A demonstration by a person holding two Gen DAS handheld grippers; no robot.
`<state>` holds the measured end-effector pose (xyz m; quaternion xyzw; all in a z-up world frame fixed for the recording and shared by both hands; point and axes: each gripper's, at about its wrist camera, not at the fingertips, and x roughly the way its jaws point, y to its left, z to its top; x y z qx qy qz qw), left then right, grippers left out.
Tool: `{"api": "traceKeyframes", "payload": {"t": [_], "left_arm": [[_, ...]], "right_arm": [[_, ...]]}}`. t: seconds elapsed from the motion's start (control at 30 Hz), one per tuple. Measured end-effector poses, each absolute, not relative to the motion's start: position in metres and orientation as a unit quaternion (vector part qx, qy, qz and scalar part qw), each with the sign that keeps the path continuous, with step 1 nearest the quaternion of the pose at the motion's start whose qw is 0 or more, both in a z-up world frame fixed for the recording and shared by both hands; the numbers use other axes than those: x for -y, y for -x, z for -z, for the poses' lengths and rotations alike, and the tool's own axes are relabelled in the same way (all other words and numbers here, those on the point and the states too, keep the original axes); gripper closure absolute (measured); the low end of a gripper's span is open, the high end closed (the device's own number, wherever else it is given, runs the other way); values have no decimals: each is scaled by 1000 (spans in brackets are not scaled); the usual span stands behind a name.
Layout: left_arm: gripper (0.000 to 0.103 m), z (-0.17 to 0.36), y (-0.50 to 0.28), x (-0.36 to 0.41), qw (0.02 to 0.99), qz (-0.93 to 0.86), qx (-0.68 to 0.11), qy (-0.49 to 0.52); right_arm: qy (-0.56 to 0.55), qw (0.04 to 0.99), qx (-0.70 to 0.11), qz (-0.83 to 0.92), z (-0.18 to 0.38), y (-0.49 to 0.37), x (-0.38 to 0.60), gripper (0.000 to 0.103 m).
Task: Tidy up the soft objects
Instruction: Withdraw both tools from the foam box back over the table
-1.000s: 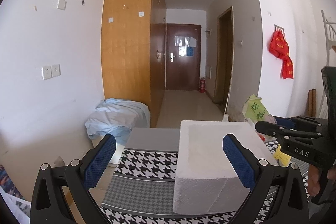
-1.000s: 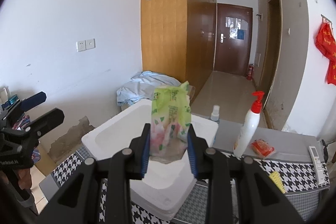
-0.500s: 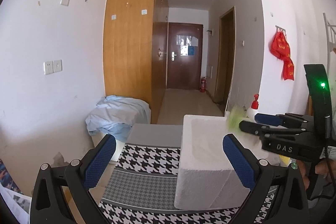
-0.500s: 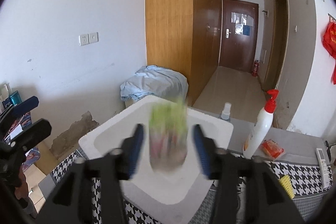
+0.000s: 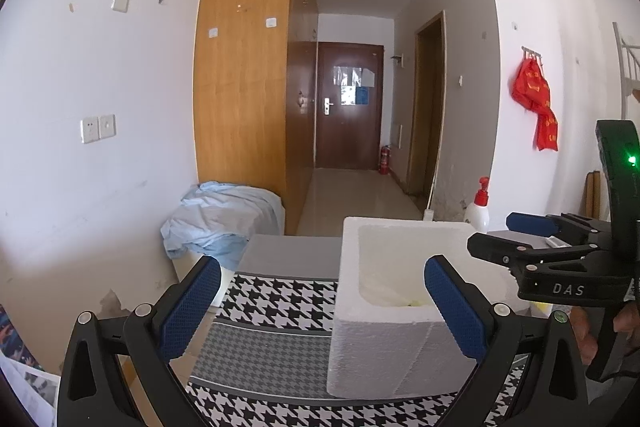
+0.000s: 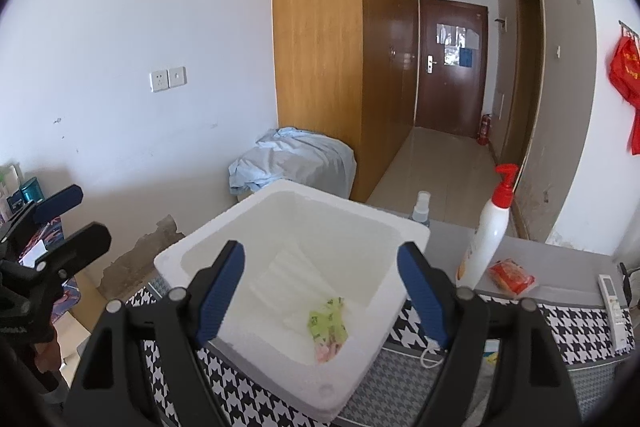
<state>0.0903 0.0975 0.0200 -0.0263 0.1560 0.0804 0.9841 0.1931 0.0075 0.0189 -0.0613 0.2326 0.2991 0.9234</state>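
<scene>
Houndstooth cloth [image 6: 256,391] covers table under me. My left gripper [image 5: 320,307] spread wide, nothing between pads, foam box [image 5: 380,343] ahead. My right gripper [image 6: 320,291] over box, jaws just been opening, nothing between them. Green soft packet [image 6: 327,323] lies on box floor. Pump bottle [image 6: 486,235] just right of box.

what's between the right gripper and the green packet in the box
Nothing but air, in the right wrist view: the right gripper has just opened above the foam box, and the green packet lies loose on its floor.
</scene>
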Motion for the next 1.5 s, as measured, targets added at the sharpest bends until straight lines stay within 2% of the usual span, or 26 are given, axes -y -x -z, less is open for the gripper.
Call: {"api": "traceKeyframes", "payload": {"t": [0.2,0.47,1.5], "left_arm": [[1,-21,-90,-88,984,-73,-160,23],[1,-26,-86,-77,986,-61,-153,25],[1,-27,-70,-31,991,-36,-127,11]], "right_arm": [[62,926,-223,-299,-20,-182,2,15],[54,930,-207,-297,-22,-170,21,2],[50,943,-174,-278,-24,-136,69,1]]}}
